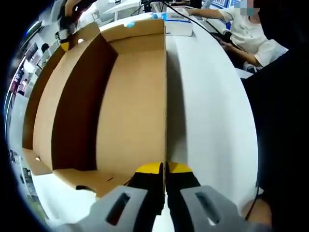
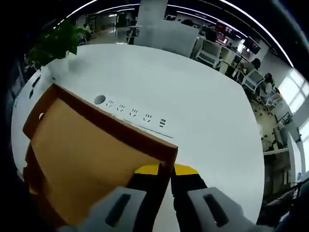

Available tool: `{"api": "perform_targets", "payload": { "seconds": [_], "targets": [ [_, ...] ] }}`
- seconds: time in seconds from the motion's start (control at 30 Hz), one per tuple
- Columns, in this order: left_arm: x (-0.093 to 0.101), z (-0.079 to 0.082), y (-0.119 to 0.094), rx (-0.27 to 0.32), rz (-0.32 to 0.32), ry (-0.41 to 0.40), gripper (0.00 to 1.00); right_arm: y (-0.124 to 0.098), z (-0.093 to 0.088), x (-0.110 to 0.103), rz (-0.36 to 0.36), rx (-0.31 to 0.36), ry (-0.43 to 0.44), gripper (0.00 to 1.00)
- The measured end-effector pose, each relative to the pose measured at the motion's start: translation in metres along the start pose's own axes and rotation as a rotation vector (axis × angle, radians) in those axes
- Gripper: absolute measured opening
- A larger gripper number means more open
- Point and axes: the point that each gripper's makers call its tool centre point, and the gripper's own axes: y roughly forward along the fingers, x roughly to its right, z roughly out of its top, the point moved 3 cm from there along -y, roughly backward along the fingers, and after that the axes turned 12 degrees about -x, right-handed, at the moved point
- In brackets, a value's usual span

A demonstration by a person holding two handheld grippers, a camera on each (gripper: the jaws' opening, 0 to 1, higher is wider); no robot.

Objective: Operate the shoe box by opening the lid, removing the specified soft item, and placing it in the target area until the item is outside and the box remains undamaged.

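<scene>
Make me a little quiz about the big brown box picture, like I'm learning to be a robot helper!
1. True or false: the brown cardboard shoe box is closed.
2. What is the left gripper pinching? A) the box's thin cardboard edge B) a green plant C) a cable
3. Fill in: the row of flush power sockets sits in the ___ table.

Key: 1 false, it is open. 2 A. 3 white.

Both views close over box (image 1: 130, 96)
</scene>
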Motion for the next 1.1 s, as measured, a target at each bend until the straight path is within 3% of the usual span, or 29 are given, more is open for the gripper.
{"api": "perform_targets", "payload": {
  "seconds": [0.4,1.1],
  "targets": [
    [0.001,-0.001,0.000,-0.001,0.000,0.000,0.02,-0.018,0.002,0.002,-0.065,0.091,-0.007,0.06],
    [0.001,-0.001,0.002,-0.010,-0.004,0.012,0.02,-0.048,-0.008,0.005,-0.072,0.291,0.083,0.05]
  ]
}}
